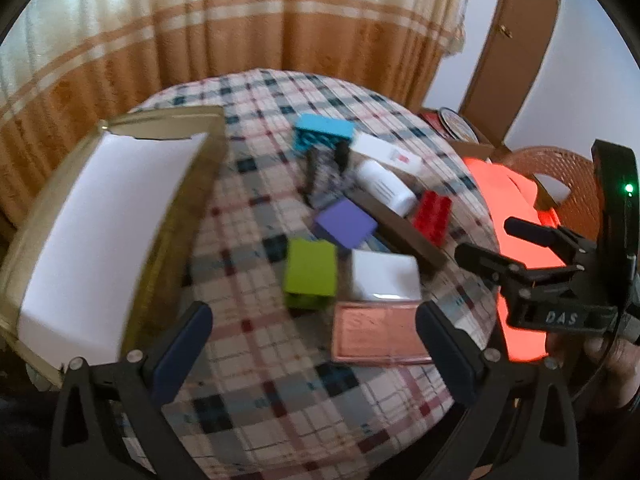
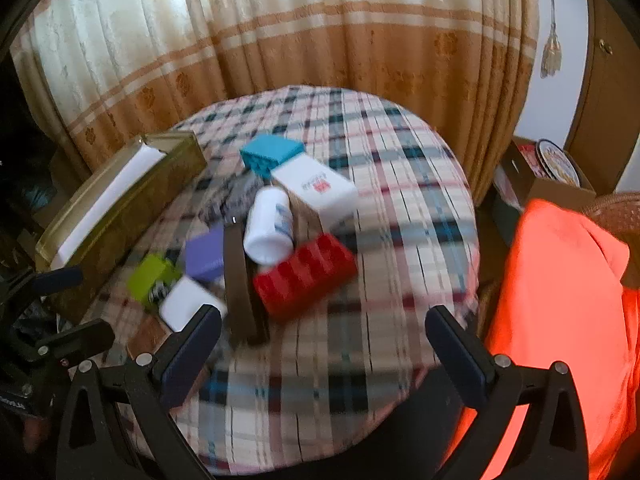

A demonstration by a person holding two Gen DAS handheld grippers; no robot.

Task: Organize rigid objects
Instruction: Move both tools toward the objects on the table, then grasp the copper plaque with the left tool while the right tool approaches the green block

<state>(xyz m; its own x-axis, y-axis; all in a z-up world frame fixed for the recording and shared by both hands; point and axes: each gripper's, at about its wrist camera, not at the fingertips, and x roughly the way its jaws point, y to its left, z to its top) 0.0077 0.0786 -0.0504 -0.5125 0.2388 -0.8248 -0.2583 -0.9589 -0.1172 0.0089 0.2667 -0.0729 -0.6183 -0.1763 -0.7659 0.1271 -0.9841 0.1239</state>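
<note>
Far left on the checked tablecloth (image 1: 280,420) sits the open gold box (image 1: 176,216) with its white lining, its left side hanging near the table's rim. If a gripper bumps it while dropping something in, it could slide off that side. Just right of it there is a strip of bare cloth, the best lane for reaching in.

The left gripper (image 1: 314,344) hovers over the near edge, fingers spread wide and holding nothing. Ahead of it lie the green block (image 1: 310,268) and the pink flat box (image 1: 378,332), then the white square box (image 1: 384,276) — close together, so closing on one may shove its neighbour.

In the middle the pile tightens: purple block (image 1: 346,224), dark wooden bar (image 2: 240,284), white bottle (image 2: 270,226) lying on its side against the red block (image 2: 306,276), white carton (image 2: 316,190) and blue block (image 2: 272,154) behind. The bottle looks ready to roll if the red block or bar is pulled away, and it could reach the rim.

The right gripper (image 2: 324,352) is also wide open and empty, poised above the near right part of the table. The cloth to the right of the pile is bare, but the round edge falls away quickly toward the orange cloth (image 2: 560,320) — anything pushed that way has little to stop it.

Both views are blurred, so fine contacts in the pile cannot be told.
</note>
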